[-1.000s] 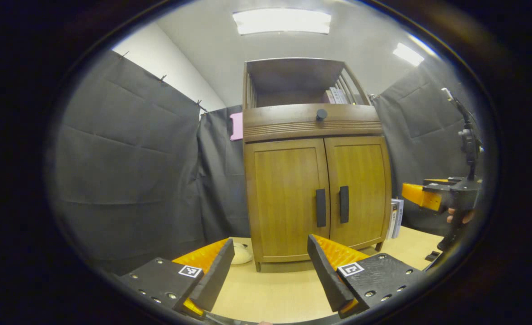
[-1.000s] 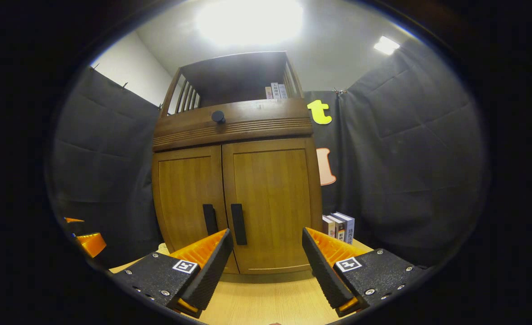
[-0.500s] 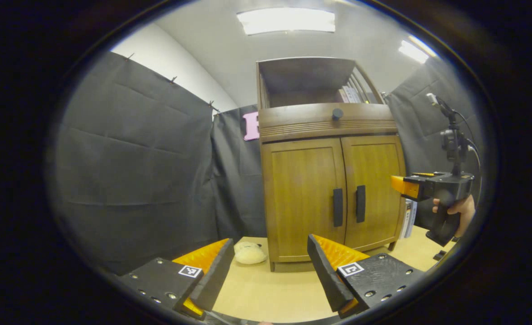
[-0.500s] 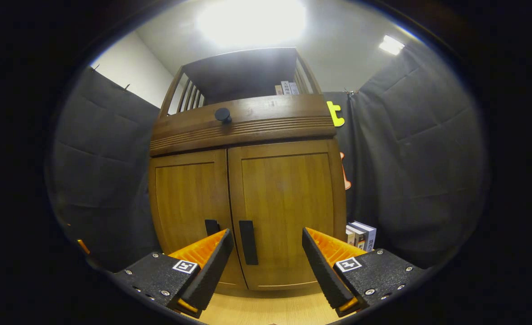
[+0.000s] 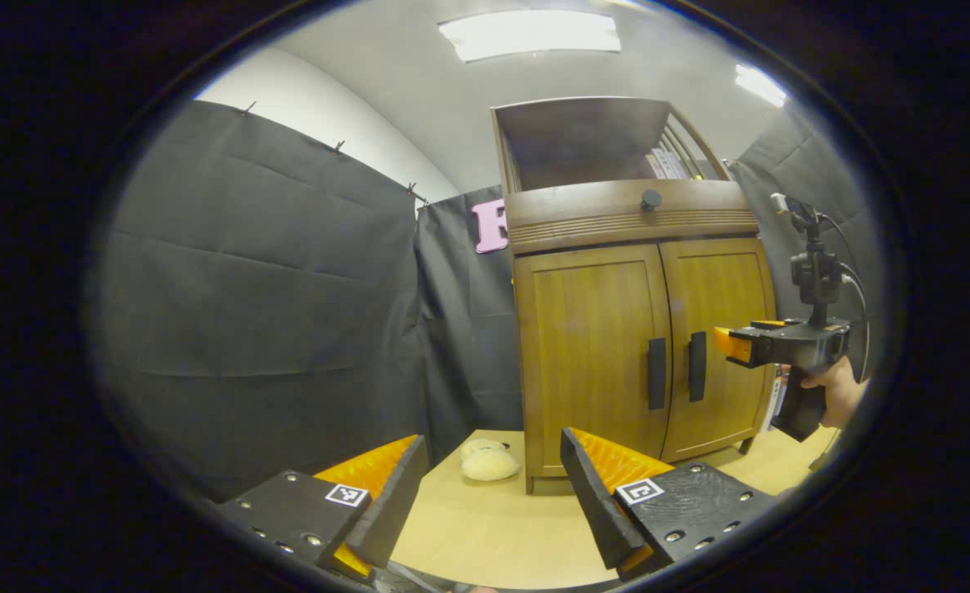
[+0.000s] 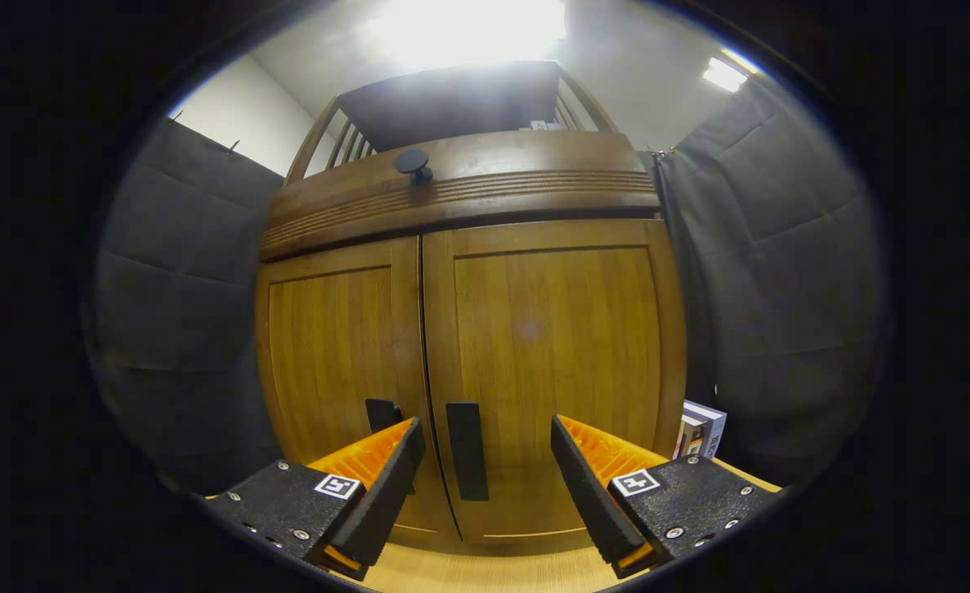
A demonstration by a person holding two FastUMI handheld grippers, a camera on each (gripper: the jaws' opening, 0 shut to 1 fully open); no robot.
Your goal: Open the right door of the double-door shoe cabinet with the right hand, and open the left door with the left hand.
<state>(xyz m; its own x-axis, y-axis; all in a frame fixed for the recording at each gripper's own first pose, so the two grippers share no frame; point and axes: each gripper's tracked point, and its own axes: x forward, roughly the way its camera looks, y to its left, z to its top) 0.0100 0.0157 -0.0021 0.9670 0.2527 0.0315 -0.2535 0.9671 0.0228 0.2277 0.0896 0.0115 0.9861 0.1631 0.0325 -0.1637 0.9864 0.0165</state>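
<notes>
Facing the shoe cabinet (image 5: 641, 329) from its left front, the left gripper view lists:
- Left gripper (image 5: 489, 486): fingers spread wide, nothing held, well short of the cabinet.
- Cabinet: brown wood with visible grain, standing on a pale wooden table (image 5: 493, 535); both panelled doors closed.
- Left door (image 5: 588, 354) and right door (image 5: 715, 338): each carries a dark, flat, bar-shaped handle, long axis upright, flanking the centre seam.
- Right gripper (image 5: 736, 344), held by a hand (image 5: 835, 387): level with the handles and just in front of the right door, far nearer the cabinet than the left gripper.
- Two pale rounded items (image 5: 489, 461) on the table at the cabinet's left foot; identity unclear.

Right gripper view, close to the cabinet front:
- Right gripper (image 6: 485, 469): fingers wide apart, empty.
- Right door handle (image 6: 467, 451): upright bar between the fingers, left of their midline, not yet gripped.
- Left door handle (image 6: 382, 413): partly hidden behind the left-hand finger.
- Round dark knob (image 6: 412, 162) on the ribbed band above the doors.
- Books (image 6: 703, 428) upright beside the cabinet's right side.

Judgement: right door is next; the fingers must close across the bar's narrow width.
</notes>
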